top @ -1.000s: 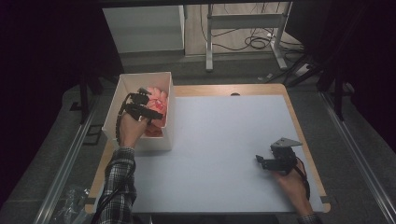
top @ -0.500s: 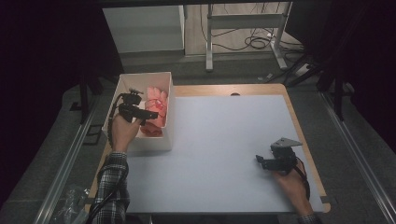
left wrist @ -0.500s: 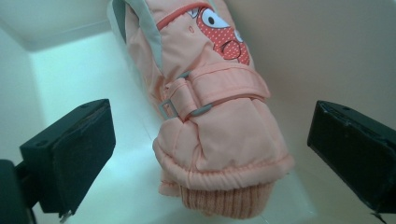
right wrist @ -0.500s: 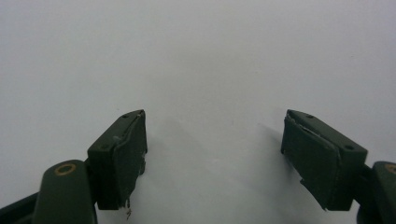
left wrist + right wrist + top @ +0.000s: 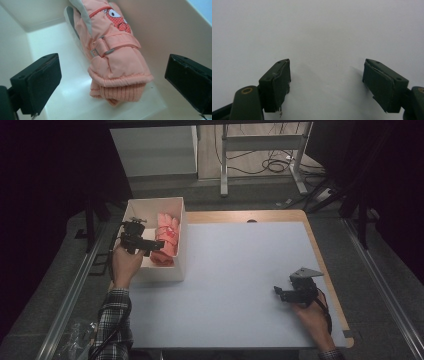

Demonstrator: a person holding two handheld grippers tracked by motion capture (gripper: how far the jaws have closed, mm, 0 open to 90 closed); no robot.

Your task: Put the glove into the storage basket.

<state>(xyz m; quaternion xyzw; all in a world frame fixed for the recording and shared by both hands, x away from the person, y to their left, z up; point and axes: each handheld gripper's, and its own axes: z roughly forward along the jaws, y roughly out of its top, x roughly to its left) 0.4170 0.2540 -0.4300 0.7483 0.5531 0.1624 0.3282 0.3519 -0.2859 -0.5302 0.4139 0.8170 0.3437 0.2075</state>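
Observation:
A white open box (image 5: pixel 176 270) stands at the table's left edge. Inside it lies a peach-pink padded mitten (image 5: pixel 166 237) (image 5: pixel 115 52) with a knit cuff, a strap buckle and a cartoon face. My left gripper (image 5: pixel 154 245) (image 5: pixel 110 82) hovers over the box, open, its jaws standing wide on either side of the mitten's cuff and clear of it. My right gripper (image 5: pixel 278 292) (image 5: pixel 325 80) rests low over the white table top near the front right, open with nothing between its jaws.
The white table surface (image 5: pixel 240 270) has a wooden border (image 5: pixel 325 265) along the right and far sides. A metal rail (image 5: pixel 75 290) runs along the left. A table frame and cables (image 5: pixel 270 165) lie on the floor beyond.
The left hand and its gripper have drawn back toward the left over the box. The right gripper has stayed still.

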